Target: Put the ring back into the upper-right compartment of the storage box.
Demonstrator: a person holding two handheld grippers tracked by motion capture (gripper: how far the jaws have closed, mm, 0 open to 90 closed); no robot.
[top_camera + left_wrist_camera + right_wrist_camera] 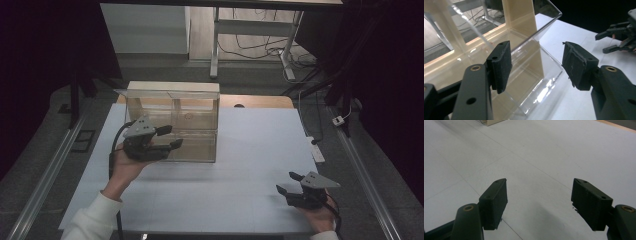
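The left gripper (169, 137) hangs at the near left front of a clear acrylic box (192, 127), its 2 jaws spread wide and holding nothing. In the left gripper view, the left gripper (536, 66) frames the box (524, 62) directly ahead: the transparent front wall and its top edge run between the 2 pads, with the pale wooden back and a divider just beyond. This placement looks deliberate, a line-up so the jaws can straddle the thin clear wall or edge before closing. I cannot tell whether a pad already touches the plastic; in the high view the tips overlap the box front.

The right gripper (290, 183) sits well apart from the box, low over the white table cover (250, 200), near the person's side. Its jaws are also wide open and empty. In the right gripper view, the right gripper (539, 203) has only bare white surface ahead of it, and a corner of the wooden box base far ahead to its left. It probably waits there to stay out of the way, ready to steady the box if needed.
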